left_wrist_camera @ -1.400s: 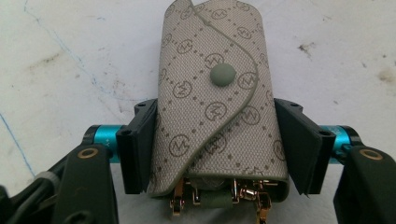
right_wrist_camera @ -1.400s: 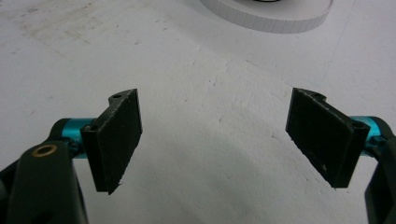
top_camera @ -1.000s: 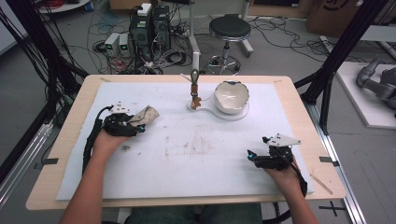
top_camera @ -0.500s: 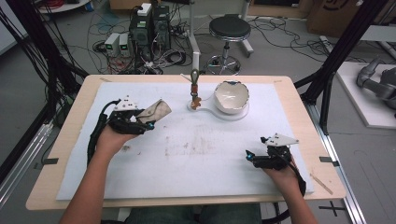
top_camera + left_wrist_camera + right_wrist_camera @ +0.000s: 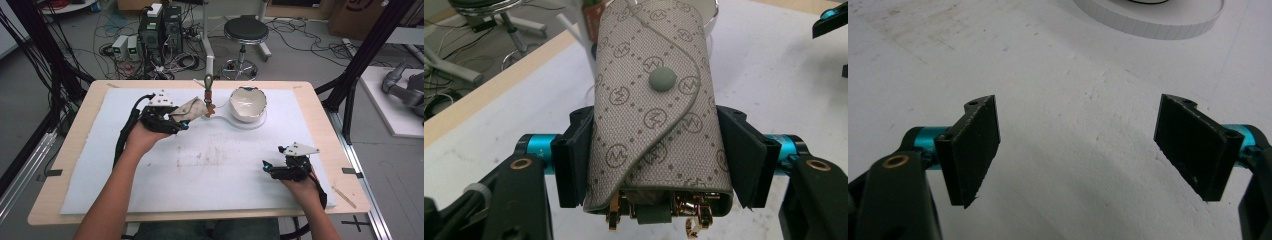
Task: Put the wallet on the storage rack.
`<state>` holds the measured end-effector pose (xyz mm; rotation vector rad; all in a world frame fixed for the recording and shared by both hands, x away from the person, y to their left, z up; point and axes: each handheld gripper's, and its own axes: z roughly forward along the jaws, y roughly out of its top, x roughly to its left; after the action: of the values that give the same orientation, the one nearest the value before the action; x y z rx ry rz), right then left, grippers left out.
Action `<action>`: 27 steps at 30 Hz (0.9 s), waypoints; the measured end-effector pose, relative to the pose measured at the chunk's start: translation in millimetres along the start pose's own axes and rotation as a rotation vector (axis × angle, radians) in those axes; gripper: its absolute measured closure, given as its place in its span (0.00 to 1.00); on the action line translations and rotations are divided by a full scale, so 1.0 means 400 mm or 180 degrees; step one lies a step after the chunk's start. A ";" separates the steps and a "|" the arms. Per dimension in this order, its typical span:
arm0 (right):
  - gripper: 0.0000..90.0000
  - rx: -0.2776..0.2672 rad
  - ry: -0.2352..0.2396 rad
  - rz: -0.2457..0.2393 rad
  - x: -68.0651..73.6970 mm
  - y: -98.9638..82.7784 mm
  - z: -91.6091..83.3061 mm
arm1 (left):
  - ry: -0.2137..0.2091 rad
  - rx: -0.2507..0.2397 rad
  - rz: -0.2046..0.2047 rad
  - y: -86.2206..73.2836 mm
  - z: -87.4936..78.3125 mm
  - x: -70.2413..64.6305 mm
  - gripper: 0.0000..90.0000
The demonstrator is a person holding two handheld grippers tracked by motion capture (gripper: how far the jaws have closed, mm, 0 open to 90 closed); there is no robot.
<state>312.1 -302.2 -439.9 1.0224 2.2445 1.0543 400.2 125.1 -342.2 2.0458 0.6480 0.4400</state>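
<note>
My left hand-held gripper (image 5: 659, 165) is clamped across the sides of the monogrammed key pouch (image 5: 656, 110), lifted off the surface (image 5: 210, 175) beside the small hook stand (image 5: 208, 97) and white bowl (image 5: 247, 103). The gold clasps dangling from the pouch could, I judge, snag that stand and tip it. My right hand-held gripper (image 5: 1083, 150) rests wide and empty, near the surface's right edge.

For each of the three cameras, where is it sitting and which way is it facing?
High view: above the person's side, looking forward and down on the table; both forearms, left gripper, right gripper.
Left gripper view: on the left gripper, along jaws shut on a key case.
Right gripper view: on the right gripper, open, facing bare mat.
Shared: the key case, in the high and left gripper views.
</note>
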 end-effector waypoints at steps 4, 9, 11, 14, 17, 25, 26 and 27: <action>0.21 0.0000 0.0014 -0.0006 0.002 0.002 0.002 | -0.0061 -0.0004 0.0100 0.042 0.025 -0.017 0.40; 0.21 -0.0001 0.0017 0.0012 0.002 0.003 0.004 | -0.0136 0.0086 0.0263 0.090 0.063 -0.045 0.40; 0.21 0.0001 0.0017 0.0000 0.001 0.002 0.004 | -0.0165 0.0110 0.0292 0.109 0.082 -0.052 0.40; 0.21 0.0000 0.0017 -0.0012 0.002 0.003 0.004 | -0.0177 0.0153 0.0336 0.136 0.111 -0.059 0.40; 0.21 -0.0008 0.0019 -0.0019 0.002 0.003 0.004 | -0.0193 0.0208 0.0357 0.159 0.144 -0.063 0.40; 0.21 0.0006 0.0023 -0.0017 -0.002 0.001 0.006 | -0.0227 0.0340 0.0350 0.202 0.241 -0.066 0.40; 0.21 0.0011 0.0020 -0.0013 -0.001 0.001 0.007 | -0.0231 0.0343 0.0351 0.207 0.250 -0.067 0.40; 0.21 0.0014 0.0023 -0.0013 -0.002 0.001 0.007 | -0.0243 0.0349 0.0340 0.212 0.259 -0.069 0.40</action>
<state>314.4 -301.4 -441.2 1.0167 2.2546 1.0536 457.0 1.9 -325.0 2.1974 0.5285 0.3933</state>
